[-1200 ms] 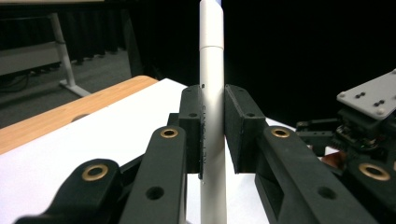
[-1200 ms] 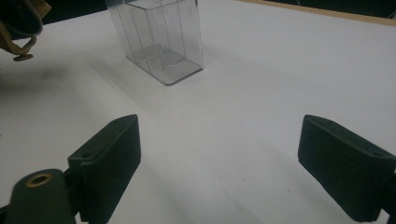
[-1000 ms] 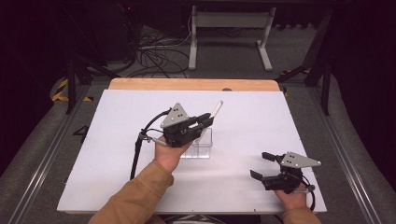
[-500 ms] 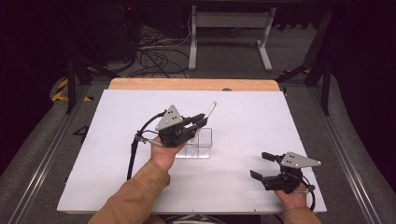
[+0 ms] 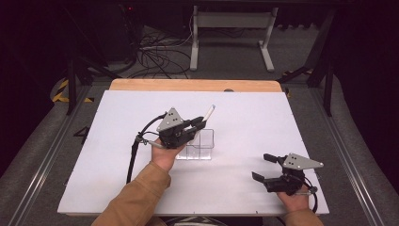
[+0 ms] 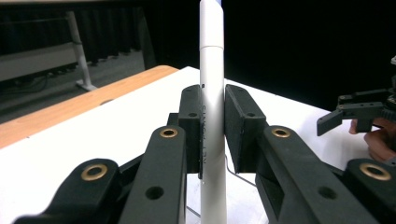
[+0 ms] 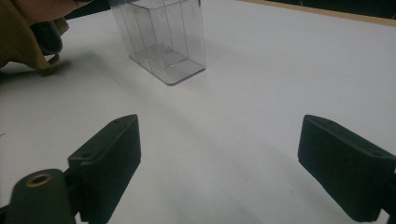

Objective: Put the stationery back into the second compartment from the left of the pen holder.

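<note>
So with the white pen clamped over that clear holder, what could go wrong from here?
1. The left tool grips the white cylindrical pen low on its barrel, so the long upper end could swing or slip as it is lowered.
2. The clear plastic compartmented holder stands unheld; the open right tool sits apart from it, so a misaimed pen tip might push or tip it.

A white-topped table [image 5: 263, 117] with a pale wooden strip [image 5: 195, 85] along its far edge stands in a dim room. Beyond it, a grey carpeted floor [image 5: 235, 56] carries a tangle of black cables [image 5: 157, 54] at far left and the light metal legs of a frame [image 5: 230, 28] at centre. Metal rails [image 5: 40, 165] flank the table. Yellow-and-black hazard tape [image 5: 60, 90] marks the floor at left. The surroundings fall to black.
</note>
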`<act>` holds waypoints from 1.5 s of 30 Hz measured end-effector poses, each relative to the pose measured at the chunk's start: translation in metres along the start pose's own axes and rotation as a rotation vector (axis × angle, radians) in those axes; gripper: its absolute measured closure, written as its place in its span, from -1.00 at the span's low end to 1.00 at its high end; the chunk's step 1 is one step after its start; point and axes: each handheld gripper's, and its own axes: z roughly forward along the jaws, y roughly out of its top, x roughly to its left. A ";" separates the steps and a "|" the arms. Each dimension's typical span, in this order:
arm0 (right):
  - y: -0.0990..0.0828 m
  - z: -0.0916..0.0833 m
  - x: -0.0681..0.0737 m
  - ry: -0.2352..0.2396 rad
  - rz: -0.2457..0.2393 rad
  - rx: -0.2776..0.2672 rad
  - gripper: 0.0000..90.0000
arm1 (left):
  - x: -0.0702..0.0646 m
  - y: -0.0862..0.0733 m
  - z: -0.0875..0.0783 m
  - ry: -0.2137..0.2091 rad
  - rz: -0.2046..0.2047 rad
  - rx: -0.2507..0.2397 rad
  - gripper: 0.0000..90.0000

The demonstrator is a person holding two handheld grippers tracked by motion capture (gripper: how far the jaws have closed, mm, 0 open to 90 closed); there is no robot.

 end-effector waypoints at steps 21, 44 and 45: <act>0.001 0.001 -0.001 0.006 -0.007 -0.005 -0.69 | 0.000 -0.015 -0.004 -0.013 -0.011 0.054 0.73; 0.002 0.002 0.000 0.006 -0.003 0.001 -0.70 | -0.007 0.006 -0.054 0.049 0.055 0.011 -0.73; 0.001 0.002 0.000 0.006 -0.004 0.002 -0.70 | -0.006 0.006 -0.057 0.042 0.053 0.010 -0.74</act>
